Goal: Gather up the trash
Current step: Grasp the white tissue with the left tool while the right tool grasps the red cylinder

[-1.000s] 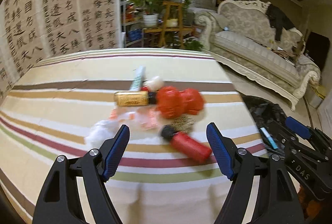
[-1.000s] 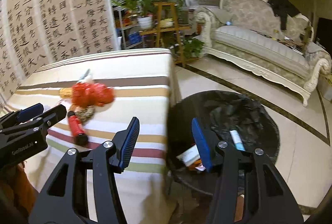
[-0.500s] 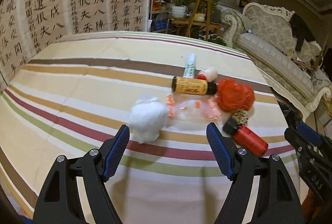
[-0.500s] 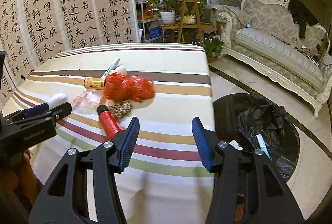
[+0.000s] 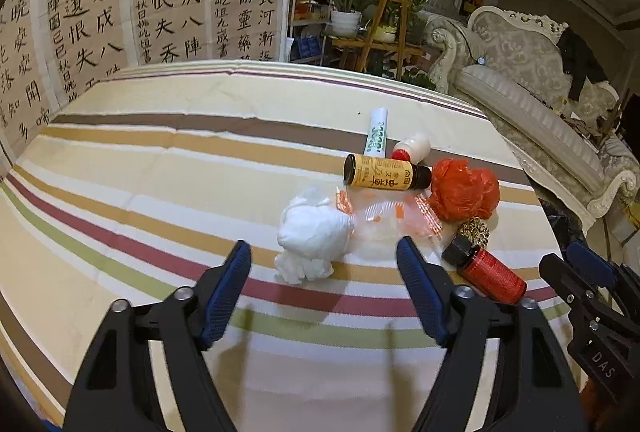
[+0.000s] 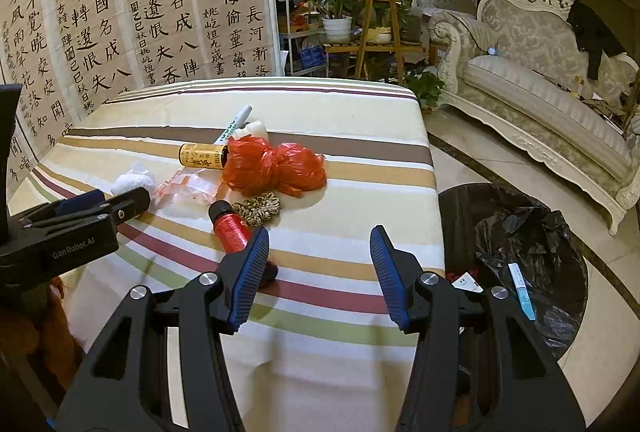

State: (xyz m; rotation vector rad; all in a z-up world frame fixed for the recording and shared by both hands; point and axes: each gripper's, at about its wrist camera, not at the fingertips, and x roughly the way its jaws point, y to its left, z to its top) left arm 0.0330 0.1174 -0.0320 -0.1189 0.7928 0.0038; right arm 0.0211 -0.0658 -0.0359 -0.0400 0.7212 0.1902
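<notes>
Both grippers have swung back from the bin side toward the litter pile, and the crumpled white tissue wad (image 5: pixel 310 234) now sits centred just ahead of the left gripper (image 5: pixel 324 256), which is spread wide and holds nothing. From its own view the right gripper (image 6: pixel 318 246) is likewise wide open and empty, with the red ribbed bottle with a black cap (image 6: pixel 230 228) just beyond its left finger.

All the trash lies clustered on the striped tablecloth (image 5: pixel 140 168): the tissue touches a clear plastic wrapper with orange print (image 5: pixel 384 216), and a crumpled red plastic bag (image 5: pixel 464 194) lies beyond that. The black-lined round trash bin (image 6: pixel 532 232) stands on the floor past the table's right edge.

Risk, as I judge it: closing on the soft tissue could snag the wrapper's edge and drag it along, or pinch only a loose flap that then tears free.

The tissue is a lump with no clear long axis; the red bottle lies on its side, cap pointing away toward the far side of the table, long axis running diagonally
</notes>
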